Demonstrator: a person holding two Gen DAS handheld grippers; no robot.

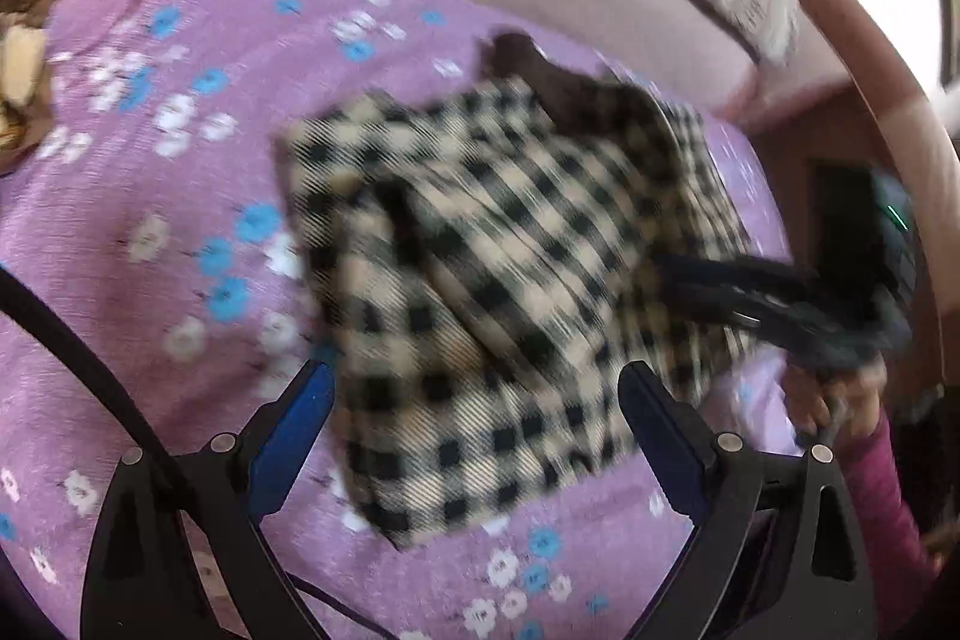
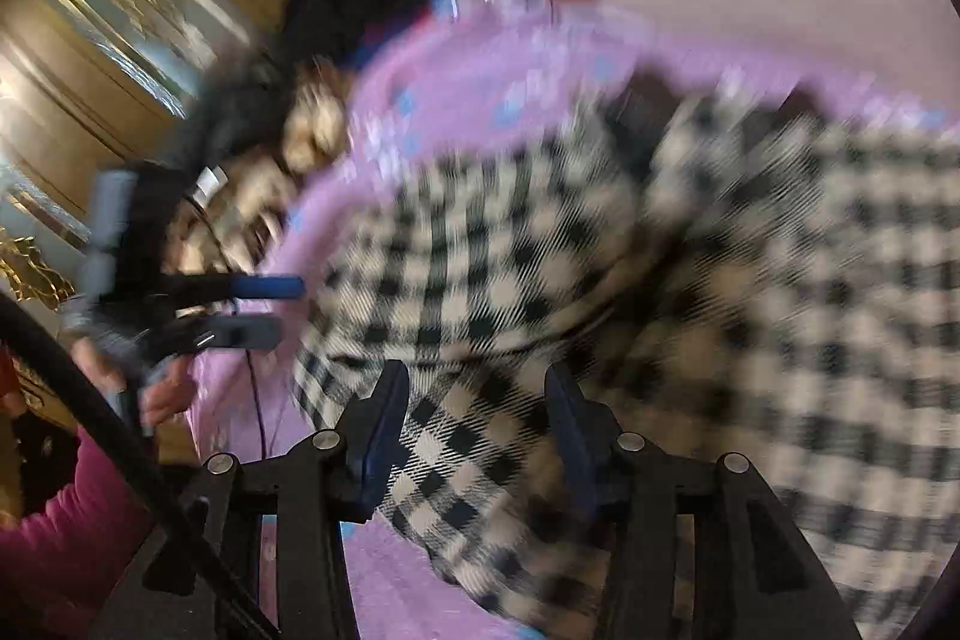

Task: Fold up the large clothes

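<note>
On a bed spread with a lilac flowered cover (image 1: 180, 196), I work a black-and-cream checked garment (image 1: 492, 280) that lies bunched and partly folded in the middle of the bed, a dark lining (image 1: 540, 70) showing at its far edge. My left tool (image 1: 474, 436) hangs over the near edge of the cloth with its blue pads (image 1: 306, 418) standing wide apart and nothing between them that they press on. My right tool (image 2: 474, 424) reaches in from the right side; checked cloth lies between its pads (image 2: 384, 430), and the jaws stand about half apart, but the blur keeps me from telling whether they bite the fabric or merely straddle it. In the right wrist view the left tool (image 2: 264, 307) shows at the left, fingers parted, with a hand (image 2: 162, 388) in a pink sleeve (image 2: 66, 532) behind it. A heap of other clothes (image 2: 288, 142) waits at the far left corner of the bed.

By my reading the fold is mid-course: the garment is doubled but loose and uneven. The next move calls for a firm hold on one edge with the right tool, the left taking the matching corner, and both carrying the cloth across flat, without dragging the cover.
</note>
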